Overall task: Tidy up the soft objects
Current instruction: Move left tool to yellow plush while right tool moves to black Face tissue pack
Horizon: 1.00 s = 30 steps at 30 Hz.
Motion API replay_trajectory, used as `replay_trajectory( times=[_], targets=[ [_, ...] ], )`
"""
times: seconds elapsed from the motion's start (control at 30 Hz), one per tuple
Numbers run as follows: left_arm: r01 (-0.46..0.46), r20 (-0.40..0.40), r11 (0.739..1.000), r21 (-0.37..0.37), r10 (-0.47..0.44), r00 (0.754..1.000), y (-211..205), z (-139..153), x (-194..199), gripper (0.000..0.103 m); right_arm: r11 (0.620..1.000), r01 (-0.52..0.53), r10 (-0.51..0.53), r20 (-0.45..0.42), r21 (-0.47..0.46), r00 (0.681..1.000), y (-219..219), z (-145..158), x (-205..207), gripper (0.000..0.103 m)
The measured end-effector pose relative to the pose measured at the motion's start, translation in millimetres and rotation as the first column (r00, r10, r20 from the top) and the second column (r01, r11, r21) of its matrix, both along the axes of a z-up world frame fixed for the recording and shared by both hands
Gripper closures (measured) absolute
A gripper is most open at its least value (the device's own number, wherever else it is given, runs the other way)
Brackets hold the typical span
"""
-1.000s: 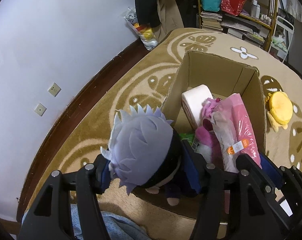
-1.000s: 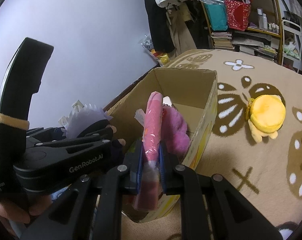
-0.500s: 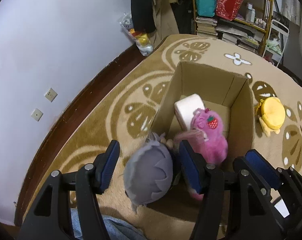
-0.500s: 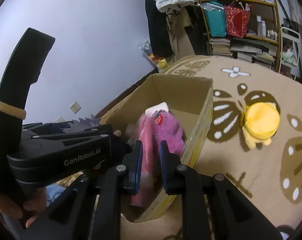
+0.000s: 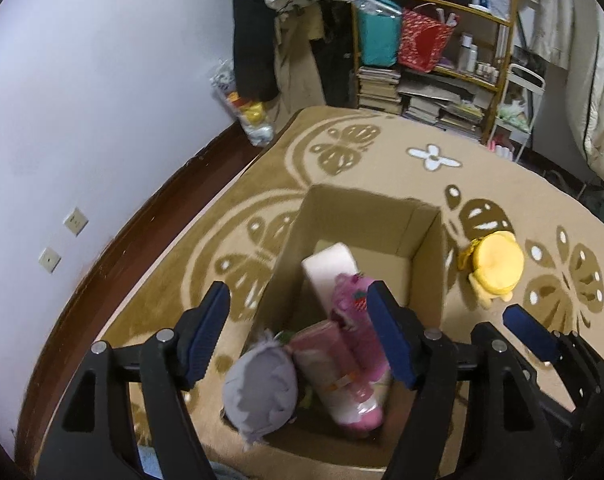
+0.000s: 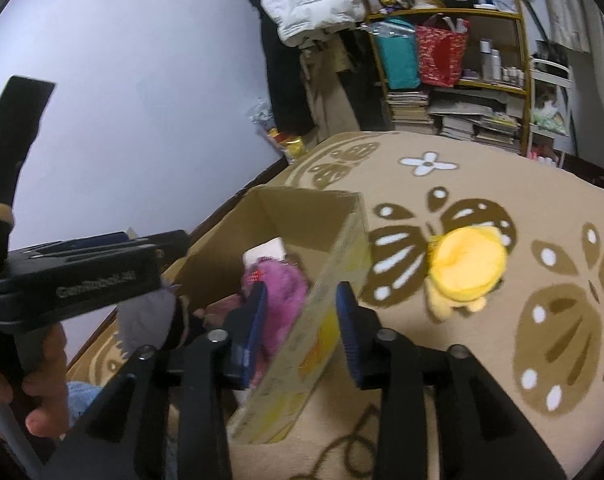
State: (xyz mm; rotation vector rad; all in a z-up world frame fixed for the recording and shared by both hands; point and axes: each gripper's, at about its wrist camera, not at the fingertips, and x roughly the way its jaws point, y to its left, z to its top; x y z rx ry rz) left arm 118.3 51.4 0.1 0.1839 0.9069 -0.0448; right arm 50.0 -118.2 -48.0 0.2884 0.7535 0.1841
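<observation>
An open cardboard box (image 5: 362,216) stands on the patterned carpet. Inside it lie a grey-haired plush doll (image 5: 262,388), a pink plastic packet (image 5: 334,368), a pink plush toy (image 5: 352,304) and a white roll (image 5: 330,264). My left gripper (image 5: 296,332) hovers above the box's near end. Its jaws are opening, nothing is pressed between them, and the doll lies below them. My right gripper (image 6: 302,320) is also opening and holds nothing. It straddles the box's right wall (image 6: 322,292) without touching it. A yellow plush (image 5: 496,264) (image 6: 468,268) sits on the carpet right of the box.
A purple wall with two sockets (image 5: 76,222) runs along the left. A clear bag of toys (image 5: 250,116) leans in the corner. A cluttered shelf with books and bags (image 5: 434,72) stands behind. A hand (image 6: 42,380) grips the left gripper's handle above blue cloth (image 6: 82,396).
The doll left my left jaws and dropped into the box. My right jaws let go of the pink packet, which now lies in the box. Both grippers rose and opened wider.
</observation>
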Motion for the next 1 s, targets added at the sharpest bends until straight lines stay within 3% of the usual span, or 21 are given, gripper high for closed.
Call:
replay_trajectory(
  times=[0.07,0.2,0.33,0.57,0.73,1.0],
  targets=[
    [0.027,0.004,1.0,0.009,-0.027,1.0,-9.3,2.7,3.3,0.031,1.0,0.02,-0.02,-0.019,-0.002,1.0,-10.8,-0.4,4.3,0.06],
    [0.1,0.045,0.995,0.028,-0.101,0.994,-32.2,11.0,4.4,0.011,0.996,0.072,-0.074,-0.036,-0.046,0.997,-31.6,2.4,10.8,0.029],
    [0.153,0.077,0.98,0.125,-0.164,0.984,-60.8,11.0,6.5,0.002,0.99,0.138,-0.139,-0.053,-0.023,0.989,-62.9,2.0,16.3,0.012],
    [0.234,0.07,0.967,0.098,-0.242,0.968,-103.0,15.8,27.6,0.001,0.978,0.209,-0.205,-0.149,0.007,0.967,-120.7,-1.4,29.7,0.011],
    [0.303,0.025,0.949,0.081,-0.306,0.952,-134.8,14.3,45.7,0.001,0.971,0.227,-0.237,-0.16,-0.08,0.958,-147.9,0.1,38.9,0.011],
    [0.364,-0.011,0.927,0.096,-0.364,0.931,-180.6,-7.8,62.5,0.001,0.964,0.258,-0.265,-0.173,-0.058,0.949,-178.8,-12.9,55.5,0.011]
  ],
)
